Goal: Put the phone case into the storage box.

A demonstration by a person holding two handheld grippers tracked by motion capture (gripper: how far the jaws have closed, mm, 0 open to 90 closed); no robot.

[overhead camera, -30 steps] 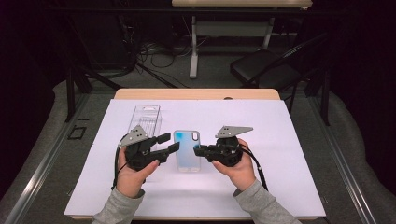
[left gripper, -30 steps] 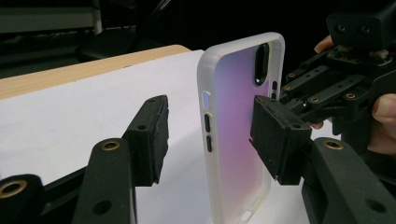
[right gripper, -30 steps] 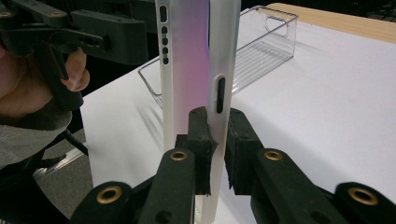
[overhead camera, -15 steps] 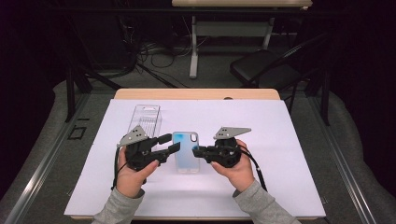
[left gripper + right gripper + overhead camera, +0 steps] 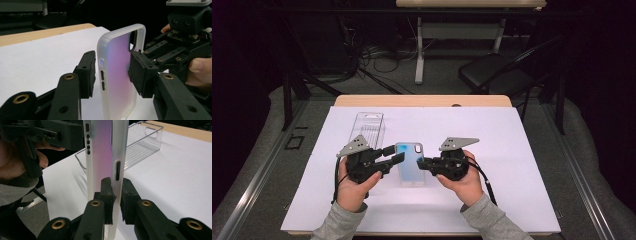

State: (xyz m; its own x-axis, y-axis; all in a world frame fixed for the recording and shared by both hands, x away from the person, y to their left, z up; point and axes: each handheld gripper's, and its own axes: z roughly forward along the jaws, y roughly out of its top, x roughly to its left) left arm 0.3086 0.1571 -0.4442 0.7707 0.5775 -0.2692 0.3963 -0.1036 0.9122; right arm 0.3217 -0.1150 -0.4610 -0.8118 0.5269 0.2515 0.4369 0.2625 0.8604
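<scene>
Presently catalogued, one translucent phone case [image 5: 412,162], frosted white rim, back tinted blue to violet. It sits near the middle of the white sheet [image 5: 522,150] covering the table [image 5: 422,101], held between the two grippers. No brand, label or legible writing appears on any item.

Right gripper [image 5: 424,163]: jaws pressed together on the case's right side wall, pinching it just below an oblong button slot, as the right gripper view [image 5: 115,195] shows. A grey three-cornered plate sits on top of it in the high view.

Left gripper [image 5: 396,154]: jaws have just been closing, with the case between them. In the left gripper view [image 5: 112,75] the right-hand pad lies against the inner face of the case, while the left-hand pad stands just apart from the outer edge; the grip is not yet made.

Clear plastic box [image 5: 369,127]: empty, long and narrow, lying on the sheet toward its far left edge, just beyond the left gripper.

Differences between views: the high view presents the case flat-looking and pale blue, with its camera cut-out at the far end. The gripper views reveal it standing on edge, its button slots [image 5: 102,78], and the violet sheen. The right gripper view also shows the box's ribbed floor [image 5: 140,147].
</scene>
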